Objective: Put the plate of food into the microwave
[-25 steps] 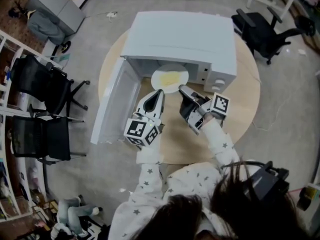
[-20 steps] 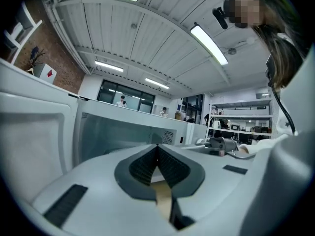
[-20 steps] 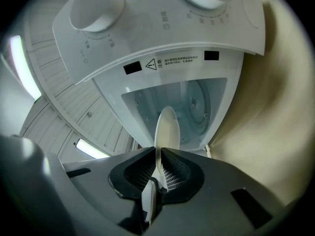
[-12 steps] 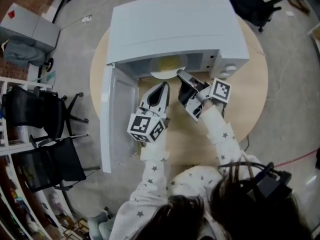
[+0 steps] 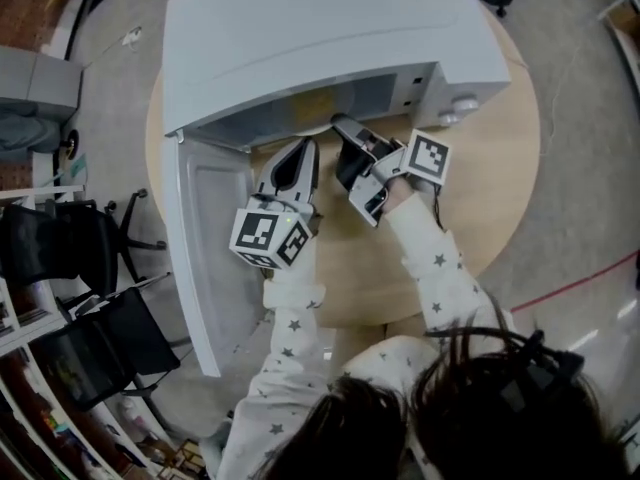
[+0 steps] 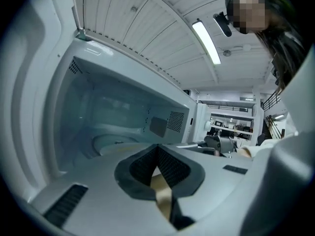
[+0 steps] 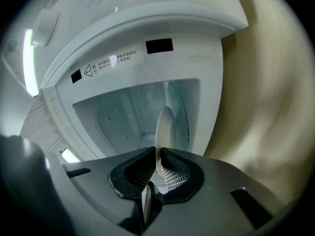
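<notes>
The white microwave [image 5: 330, 28] stands on the round wooden table [image 5: 480, 178] with its door [image 5: 210, 238] swung open to the left. A white plate [image 5: 318, 103] with yellow food sits just inside the cavity, mostly hidden under the microwave's top. My right gripper [image 5: 345, 128] is at the cavity mouth, shut on the plate's near rim. In the right gripper view the plate [image 7: 165, 127] shows edge-on, its rim between the pads [image 7: 176, 173]. My left gripper [image 5: 303, 151] hovers beside it in front of the opening, shut with nothing in it. Its view looks into the cavity [image 6: 113, 102].
The open door juts past the table's left edge. Black office chairs [image 5: 60, 258] stand on the floor to the left. A red cable [image 5: 580, 283] runs across the floor at right. The microwave's control knobs [image 5: 455, 108] face the front right.
The right gripper has carried the plate from the cavity's mouth deeper inside. Both grippers moved forward toward the microwave, the left one staying shut and empty.
</notes>
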Tool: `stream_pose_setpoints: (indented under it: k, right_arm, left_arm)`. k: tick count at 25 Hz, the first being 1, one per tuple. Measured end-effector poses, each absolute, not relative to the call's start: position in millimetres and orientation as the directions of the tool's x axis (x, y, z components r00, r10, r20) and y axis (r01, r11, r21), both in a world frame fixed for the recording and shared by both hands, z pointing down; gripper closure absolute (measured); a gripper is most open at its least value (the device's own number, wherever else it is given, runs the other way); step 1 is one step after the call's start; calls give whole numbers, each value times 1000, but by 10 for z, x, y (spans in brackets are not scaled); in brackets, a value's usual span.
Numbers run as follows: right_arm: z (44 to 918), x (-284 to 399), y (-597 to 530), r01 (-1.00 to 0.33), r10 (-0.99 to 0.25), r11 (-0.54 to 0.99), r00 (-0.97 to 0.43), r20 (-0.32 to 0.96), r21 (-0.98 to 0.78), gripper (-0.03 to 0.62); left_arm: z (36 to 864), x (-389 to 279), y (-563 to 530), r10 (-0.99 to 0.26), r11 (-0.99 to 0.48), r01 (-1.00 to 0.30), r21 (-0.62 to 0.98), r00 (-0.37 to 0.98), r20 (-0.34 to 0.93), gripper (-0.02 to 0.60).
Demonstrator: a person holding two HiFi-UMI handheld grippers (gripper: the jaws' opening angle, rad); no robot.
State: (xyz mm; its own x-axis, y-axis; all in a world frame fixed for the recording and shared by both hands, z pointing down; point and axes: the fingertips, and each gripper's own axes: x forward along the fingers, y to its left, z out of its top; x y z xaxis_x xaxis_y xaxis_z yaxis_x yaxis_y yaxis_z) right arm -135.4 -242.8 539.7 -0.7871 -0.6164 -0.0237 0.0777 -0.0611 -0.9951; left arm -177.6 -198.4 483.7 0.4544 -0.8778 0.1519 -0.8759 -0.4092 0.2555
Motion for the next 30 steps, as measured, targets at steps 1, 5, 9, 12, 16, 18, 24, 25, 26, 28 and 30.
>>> stream_pose_setpoints:
  k: [1, 5, 9, 12, 16, 18, 24, 25, 26, 28, 30]
  right_arm:
    - [5403, -1357, -2432, 74, -620, -64, -784, -18, -995, 569]
    - [5427, -1377, -2490, 64, -636, -86, -772, 5, -994, 569]
    - [5468, -1362, -2512, -42, -636, -121, -764, 109, -992, 571]
    - [5447, -1385, -2509, -100, -622, -104, -769, 143, -990, 569]
    - [5449, -1395, -2505, -138, -639, -77, -753, 155, -987, 569]
    - [5492, -1406, -2481, -184, -639, -78, -745, 191, -980, 569]
    - [5576, -1434, -2444, -228, -610, -86, -757, 232, -970, 528]
    - [5577, -1438, -2439, -234, -609, -85, -757, 236, -969, 526]
    - [5571, -1431, -2444, -240, -609, -82, -756, 239, -967, 523]
    - [5551, -1387, -2472, -246, -611, -78, -754, 241, -966, 523]
    - [5571, -1367, -2473, -247, -612, -83, -752, 246, -965, 523]
  left_arm:
    - [4855, -1771, -2001, -877, -411, -874, 258, 457, 152, 586]
    - [4915, -1765, -2059, -875, -411, -870, 270, 460, 149, 586]
    - [4900, -1748, -2095, -874, -412, -868, 278, 463, 148, 586]
    - [4873, -1731, -2127, -874, -411, -867, 283, 463, 146, 586]
    - [4866, -1741, -2167, -881, -400, -867, 297, 453, 137, 586]
    - [4889, -1738, -2174, -880, -400, -866, 301, 454, 137, 586]
    - [4947, -1685, -2173, -875, -405, -865, 296, 460, 147, 586]
    - [4944, -1689, -2170, -875, -405, -865, 295, 460, 149, 586]
    - [4936, -1686, -2173, -875, -404, -866, 295, 460, 150, 586]
    - [4921, -1651, -2193, -877, -401, -867, 296, 457, 150, 586]
    - [4940, -1641, -2186, -878, -398, -868, 298, 454, 153, 586]
